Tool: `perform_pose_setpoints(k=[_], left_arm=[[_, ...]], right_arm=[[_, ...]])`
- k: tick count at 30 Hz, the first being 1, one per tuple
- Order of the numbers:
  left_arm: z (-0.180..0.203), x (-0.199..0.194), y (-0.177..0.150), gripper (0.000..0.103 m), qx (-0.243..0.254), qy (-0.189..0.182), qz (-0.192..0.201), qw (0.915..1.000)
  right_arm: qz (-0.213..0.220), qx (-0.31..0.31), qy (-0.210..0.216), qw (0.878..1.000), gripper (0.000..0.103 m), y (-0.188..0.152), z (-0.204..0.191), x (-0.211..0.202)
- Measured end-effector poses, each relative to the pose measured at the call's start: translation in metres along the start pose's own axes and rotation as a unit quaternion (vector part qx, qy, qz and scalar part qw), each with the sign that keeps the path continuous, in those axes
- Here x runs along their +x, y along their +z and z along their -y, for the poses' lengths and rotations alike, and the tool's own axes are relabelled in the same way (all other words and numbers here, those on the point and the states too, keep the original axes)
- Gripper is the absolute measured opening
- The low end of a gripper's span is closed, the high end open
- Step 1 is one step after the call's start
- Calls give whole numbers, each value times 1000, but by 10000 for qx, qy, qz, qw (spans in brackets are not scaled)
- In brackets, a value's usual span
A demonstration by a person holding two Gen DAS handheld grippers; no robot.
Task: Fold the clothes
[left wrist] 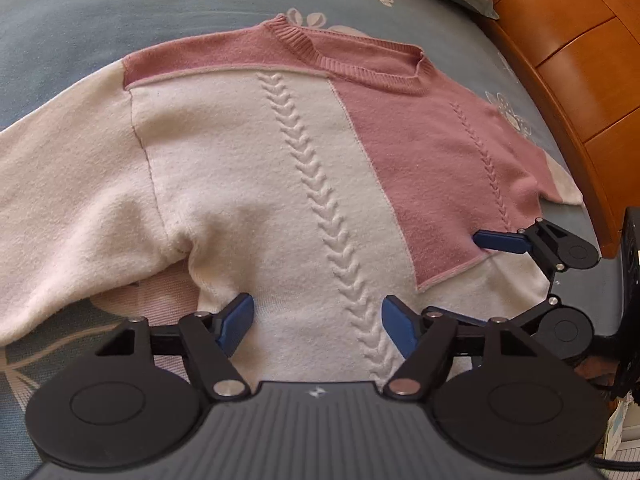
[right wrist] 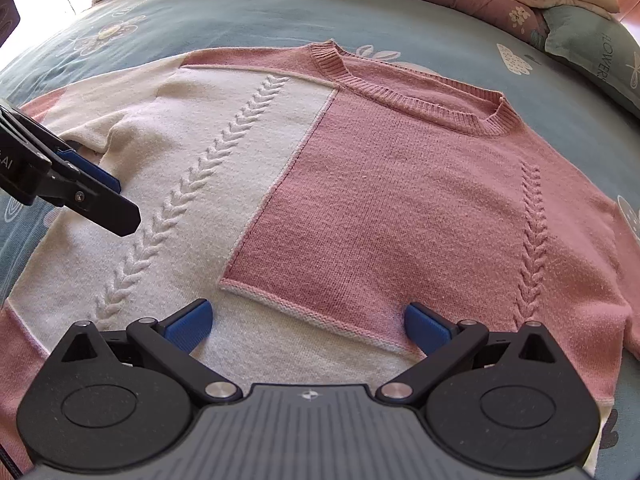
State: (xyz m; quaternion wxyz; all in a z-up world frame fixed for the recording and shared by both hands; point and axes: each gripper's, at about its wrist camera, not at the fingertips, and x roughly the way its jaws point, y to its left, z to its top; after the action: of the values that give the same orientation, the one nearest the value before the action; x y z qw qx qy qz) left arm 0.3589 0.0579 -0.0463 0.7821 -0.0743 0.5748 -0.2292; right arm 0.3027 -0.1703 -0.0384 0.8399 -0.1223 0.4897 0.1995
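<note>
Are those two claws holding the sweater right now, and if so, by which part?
Nothing is held. Both the left gripper and the right gripper stand open over the sweater near its lower front, with no fabric pinched.

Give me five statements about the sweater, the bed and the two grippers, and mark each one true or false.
1. The sweater lies spread out with its collar away from the grippers. True.
2. The sweater is one plain colour. False: it has pink and cream panels.
3. The left gripper is clamped on a sleeve. False: its jaws stand apart over the cream panel, holding nothing.
4. The right gripper has its jaws open above the lower edge of the pink panel. True.
5. The sweater rests on a bare wooden table. False: it lies on a blue floral bedsheet.
</note>
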Motion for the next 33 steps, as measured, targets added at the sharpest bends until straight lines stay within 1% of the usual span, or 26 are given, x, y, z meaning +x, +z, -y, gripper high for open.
perform_pose_setpoints(k=[1,4,7,9,11,14,16,17,18,19,22,25,28,30,31,33], left_arm=[[1,-2,-3,72,101,23,-39,9999],[1,-10,-5,70,152,34,-193,9997],[13,-20,0,69,504,47,-28,9987],[28,-16,3,70,903,9,31,9959],[39,-2,4,70,1179,10,-86,9930],[47,19,2,71,1298,20,-293,9911],[51,22,0,78,1362,35,-242,9904],[51,22,-1,78,1360,43,-250,9904],[51,22,-1,78,1371,45,-269,9902],[50,21,-1,78,1409,45,-303,9895],[49,21,0,78,1520,36,-430,9874],[46,22,3,79,1483,-16,-496,9877],[46,23,5,79,1295,-3,-495,9903],[48,21,6,79,1199,20,-472,9917],[49,19,6,78,1173,29,-443,9921],[51,15,5,78,1213,50,-338,9920]], right_arm=[[-52,38,-4,10000,103,-3,4,-4],[-216,216,-194,9993,103,-22,22,-19],[-244,489,-366,9978,103,-43,43,-37],[-212,562,-514,9969,103,-52,55,-42],[-54,634,-627,9960,103,-53,70,-43],[324,712,-775,9939,103,-44,91,-38],[541,732,-834,9924,103,-34,107,-27],[612,740,-869,9916,103,-30,116,-21],[553,746,-916,9914,103,-28,124,-11],[517,800,-915,9912,103,-28,132,-5],[687,1208,-664,9881,103,-36,155,-5],[481,1574,-735,9836,103,-42,160,-13],[287,1804,-772,9801,103,-48,157,-22],[226,1727,-916,9805,103,-46,146,-31],[319,1636,-959,9813,103,-47,138,-37],[447,1519,-835,9839,103,-52,122,-47]])
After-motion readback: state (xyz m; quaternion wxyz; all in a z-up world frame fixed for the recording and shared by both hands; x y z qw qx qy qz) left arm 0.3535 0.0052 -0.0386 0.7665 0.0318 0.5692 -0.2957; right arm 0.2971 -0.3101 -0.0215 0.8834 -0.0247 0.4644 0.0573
